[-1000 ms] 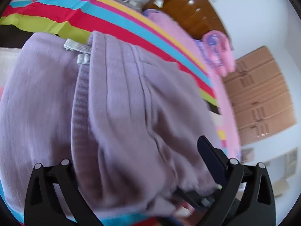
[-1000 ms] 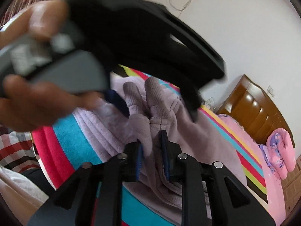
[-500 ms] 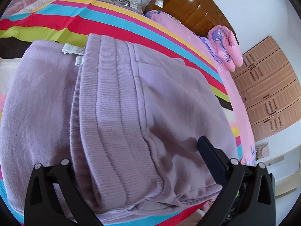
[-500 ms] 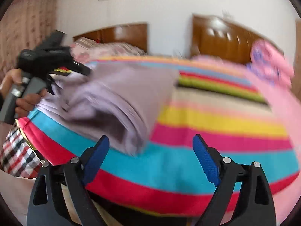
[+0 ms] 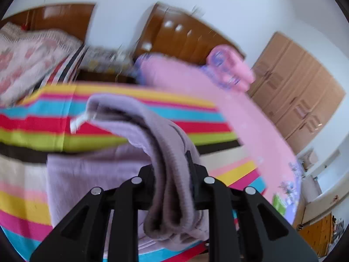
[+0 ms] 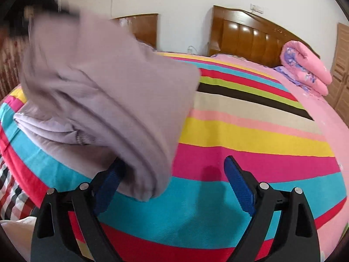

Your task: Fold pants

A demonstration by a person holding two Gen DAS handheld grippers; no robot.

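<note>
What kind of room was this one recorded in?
Most likely a bedroom: a wooden headboard behind a bed with a striped sheet, a rolled pink quilt, and a wardrobe.

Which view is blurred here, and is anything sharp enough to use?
Left wrist: motion blur smears the bed and headboard; only the left tool, shut on the lilac pants, stays crisp. Right wrist: striped sheet sharp, the pants blurred, right tool open.

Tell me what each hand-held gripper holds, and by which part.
Left hand-held gripper: lilac pants, clamped on their bunched ribbed band. Right hand-held gripper: open, holding nothing.
</note>
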